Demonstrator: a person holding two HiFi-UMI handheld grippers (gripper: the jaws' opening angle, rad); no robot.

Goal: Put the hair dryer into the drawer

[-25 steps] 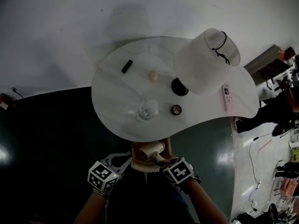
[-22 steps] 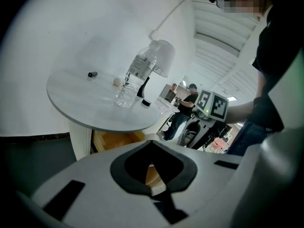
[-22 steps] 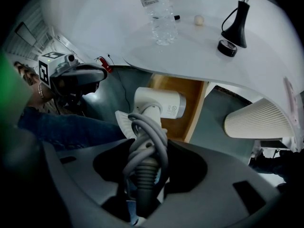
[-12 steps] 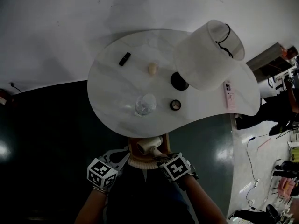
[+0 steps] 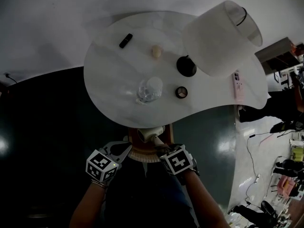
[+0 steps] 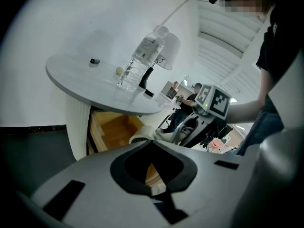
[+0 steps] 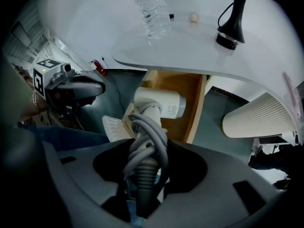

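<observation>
White and short-barrelled, the hair dryer [image 7: 159, 103] hangs nose-out above the open wooden drawer [image 7: 197, 103] under the pale table [image 7: 190, 46]. Its handle, wound round with grey cord, runs back between the jaws of the right gripper [image 7: 145, 167]. Those jaws stand wide and clamp the wrapped handle from both sides, so the dryer's body sits just past their tips, over the drawer's near end. The gripper points steeply down. In the head view the dryer sits at the table's near edge, just beyond the right gripper's marker cube. The left gripper [image 6: 151, 144] is just beside the drawer's ribbed white front, its jaw tips meeting. A little wood and white shows behind the tips, and I cannot tell if anything is pinched there. The dryer lies just past those tips, apart from them.
</observation>
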